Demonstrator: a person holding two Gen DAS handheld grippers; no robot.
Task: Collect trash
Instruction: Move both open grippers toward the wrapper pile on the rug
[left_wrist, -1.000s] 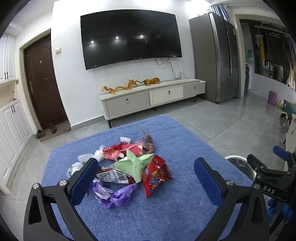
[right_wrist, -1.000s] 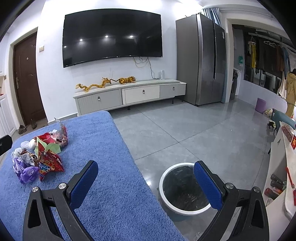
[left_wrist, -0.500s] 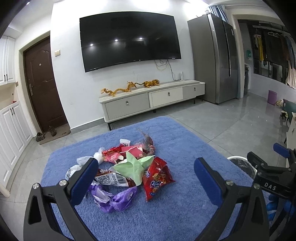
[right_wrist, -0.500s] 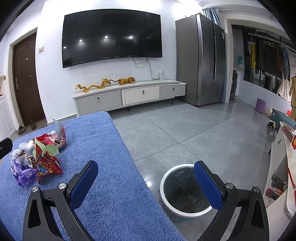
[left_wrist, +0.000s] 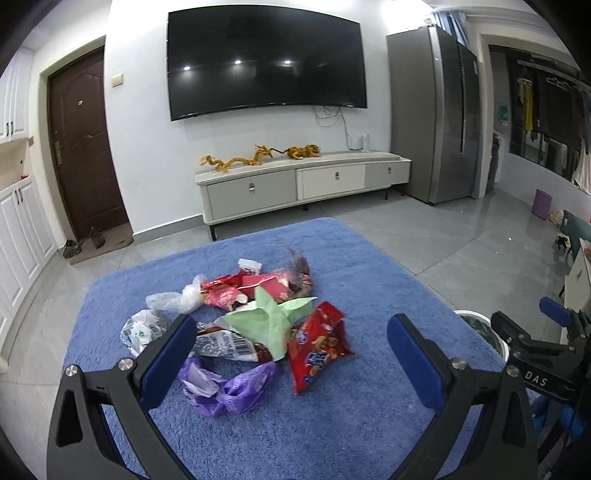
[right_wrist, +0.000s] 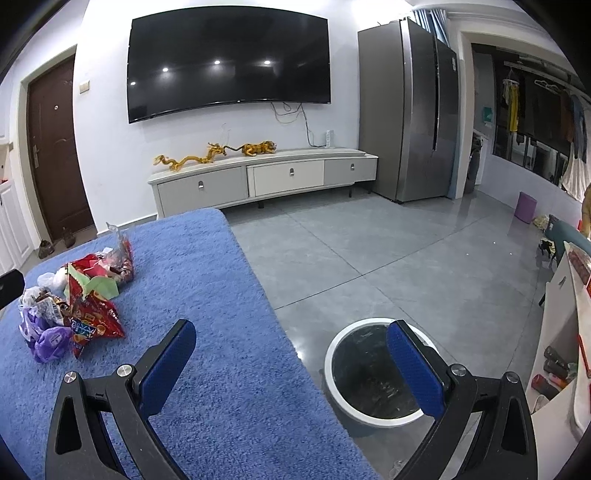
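Living room with grey tiled floor (right_wrist: 369, 258), a wall-mounted television (left_wrist: 266, 62) above a low cabinet (left_wrist: 303, 184), and a tall refrigerator (left_wrist: 436, 114) at 2 o'clock of the left wrist view. In the foreground, a blue plush cloth (left_wrist: 332, 424) covers a raised surface. The trash pile (left_wrist: 251, 325) lies on this cloth: a red snack bag (left_wrist: 317, 347), a green paper wrapper (left_wrist: 269, 321), a purple wrapper (left_wrist: 229, 387), a barcode-printed wrapper (left_wrist: 225, 345), a white plastic bag (left_wrist: 173, 301) and small red packets (left_wrist: 240, 290). The left gripper (left_wrist: 291, 354) is spread wide and holds nothing; the pile sits between and just beyond its blue-padded fingers (left_wrist: 168, 360), the purple wrapper nearest. The right gripper (right_wrist: 291, 354) is likewise spread wide and empty; from it the pile (right_wrist: 74, 306) lies well apart at 10 o'clock. A white-rimmed round bin (right_wrist: 373, 373) stands on the floor beside the cloth's edge, at 4 o'clock of the right wrist view, partly behind the right finger (right_wrist: 415, 369). The right gripper (left_wrist: 535, 354) also appears at 4 o'clock in the left wrist view.
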